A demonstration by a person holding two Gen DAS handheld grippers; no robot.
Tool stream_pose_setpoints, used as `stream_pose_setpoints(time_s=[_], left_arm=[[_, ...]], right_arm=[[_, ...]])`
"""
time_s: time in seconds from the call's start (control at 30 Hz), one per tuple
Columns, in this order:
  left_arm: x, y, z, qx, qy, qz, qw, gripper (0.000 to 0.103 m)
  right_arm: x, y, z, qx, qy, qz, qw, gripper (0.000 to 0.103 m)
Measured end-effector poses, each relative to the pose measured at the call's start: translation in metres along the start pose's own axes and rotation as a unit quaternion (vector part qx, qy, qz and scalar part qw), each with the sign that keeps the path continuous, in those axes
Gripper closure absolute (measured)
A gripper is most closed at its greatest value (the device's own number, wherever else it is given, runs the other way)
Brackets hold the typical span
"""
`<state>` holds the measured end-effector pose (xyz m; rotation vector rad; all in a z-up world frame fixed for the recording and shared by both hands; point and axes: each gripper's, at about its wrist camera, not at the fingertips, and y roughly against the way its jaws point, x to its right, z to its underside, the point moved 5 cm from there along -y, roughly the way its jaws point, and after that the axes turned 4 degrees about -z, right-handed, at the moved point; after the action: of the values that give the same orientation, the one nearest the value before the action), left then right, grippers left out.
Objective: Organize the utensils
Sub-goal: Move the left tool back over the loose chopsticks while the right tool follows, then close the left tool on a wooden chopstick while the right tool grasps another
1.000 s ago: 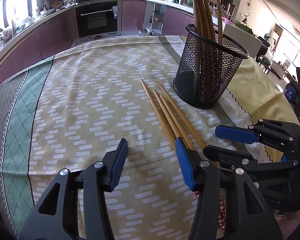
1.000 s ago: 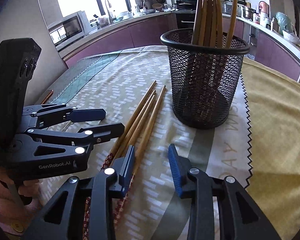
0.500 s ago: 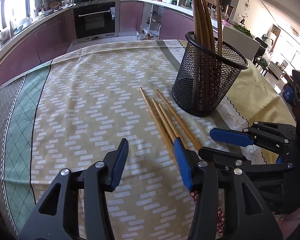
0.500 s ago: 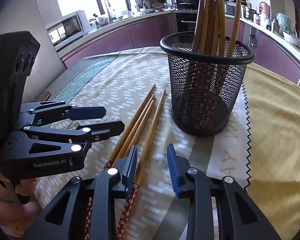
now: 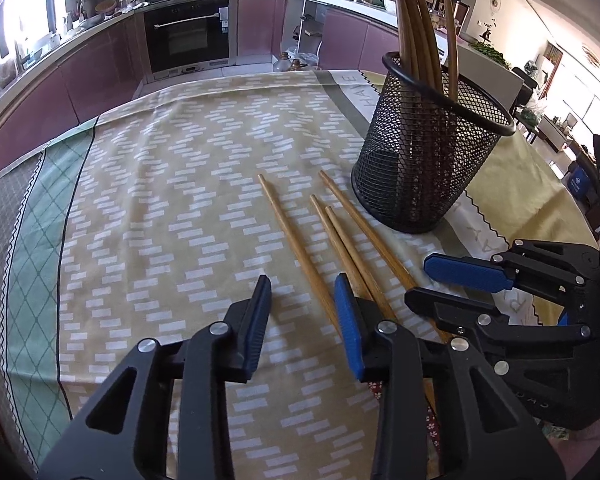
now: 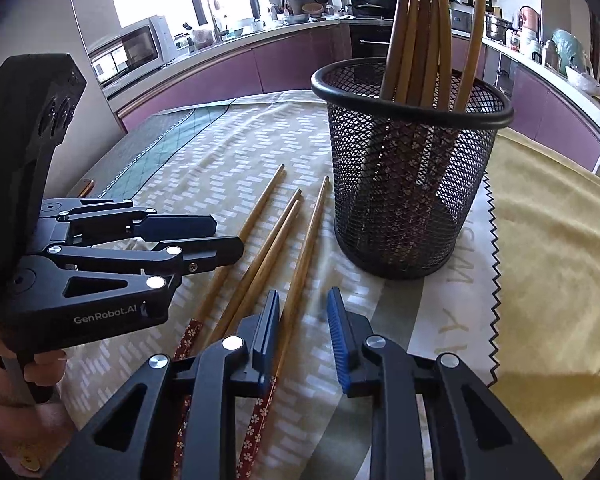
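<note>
While your left gripper (image 5: 302,318) narrows its jaws, part open over one chopstick (image 5: 296,246) and gripping nothing, its finger hides the loose chopsticks' (image 6: 284,248) patterned ends. "GenRobot.AI" marks its body. Your right gripper (image 6: 304,330), also closing, stands empty beside the mesh holder (image 6: 412,184).

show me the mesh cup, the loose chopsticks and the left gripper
mesh cup (image 6: 404,200): right wrist view, front wall.
loose chopsticks (image 6: 268,232): right wrist view, bare wooden shafts.
left gripper (image 5: 302,320): left wrist view, between fingertips.
</note>
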<state>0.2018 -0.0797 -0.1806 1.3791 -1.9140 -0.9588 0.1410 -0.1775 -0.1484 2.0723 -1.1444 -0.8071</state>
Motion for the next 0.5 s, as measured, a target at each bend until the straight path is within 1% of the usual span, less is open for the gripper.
stream_pose_setpoints(time_s=[0.03, 0.2, 0.23, 0.27, 0.3, 0.33, 0.4, 0.5], left_arm=[[-0.001, -0.001, -0.001, -0.002, 0.002, -0.002, 1.0000, 0.069], [0.001, -0.009, -0.012, -0.003, -0.001, -0.011, 0.9999, 0.070], [0.001, -0.010, -0.013, -0.003, -0.002, -0.014, 0.9999, 0.072], [0.001, -0.011, -0.014, -0.003, -0.003, -0.017, 0.9998, 0.079], [0.001, -0.011, -0.014, -0.003, -0.001, -0.018, 0.9998, 0.082], [0.002, -0.012, -0.015, -0.003, 0.002, -0.016, 0.9999, 0.086], [0.001, -0.011, -0.014, -0.002, 0.009, -0.015, 0.9998, 0.089], [0.000, -0.009, -0.012, -0.001, 0.021, -0.011, 0.9997, 0.094]], right_arm=[[-0.001, -0.001, -0.001, 0.000, 0.001, 0.001, 1.000, 0.080], [-0.003, -0.009, -0.009, 0.004, 0.001, 0.003, 1.000, 0.080], [-0.002, -0.009, -0.009, 0.005, -0.001, 0.004, 1.000, 0.082], [-0.001, -0.009, -0.009, 0.005, -0.003, 0.005, 1.000, 0.086], [0.000, -0.009, -0.010, 0.005, -0.006, 0.003, 1.000, 0.089], [0.002, -0.009, -0.010, 0.006, -0.010, 0.000, 1.000, 0.091], [0.006, -0.009, -0.010, 0.008, -0.020, -0.006, 1.000, 0.095], [0.009, -0.007, -0.009, 0.011, -0.030, -0.013, 0.999, 0.097]])
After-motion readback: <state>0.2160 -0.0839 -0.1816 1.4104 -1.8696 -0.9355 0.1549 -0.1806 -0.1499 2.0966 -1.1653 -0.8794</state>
